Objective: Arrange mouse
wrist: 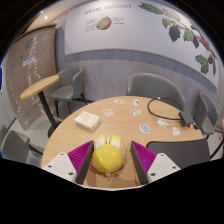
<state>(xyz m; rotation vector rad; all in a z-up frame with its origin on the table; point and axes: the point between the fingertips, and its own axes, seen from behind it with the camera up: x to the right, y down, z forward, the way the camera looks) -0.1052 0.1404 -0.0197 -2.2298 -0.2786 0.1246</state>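
Yellow and rounded, the mouse sits between the fingers of the gripper, its glossy top catching a spot of light; a pink pad stands at its left side and another at its right, each close against the mouse, though whether both actually press on it cannot be told from this view, so the grip itself is uncertain. Under the mouse lies a strip of green, and the mouse seems to sit at the near edge of a round wooden table. Beyond the mouse and a little to its left, a pale flat box rests on the table. Farther past the mouse, small white cards lie scattered over the tabletop, more of them off to the mouse's right. A dark cable curves across the table beyond the mouse on the right side. Grey chairs stand around the table on the far side from the mouse, and one more chair sits well off to the mouse's left, beside a smaller round table on a thin leg. Behind all of it, far from the mouse, a white wall carries a leafy printed picture and some lettering too small to read
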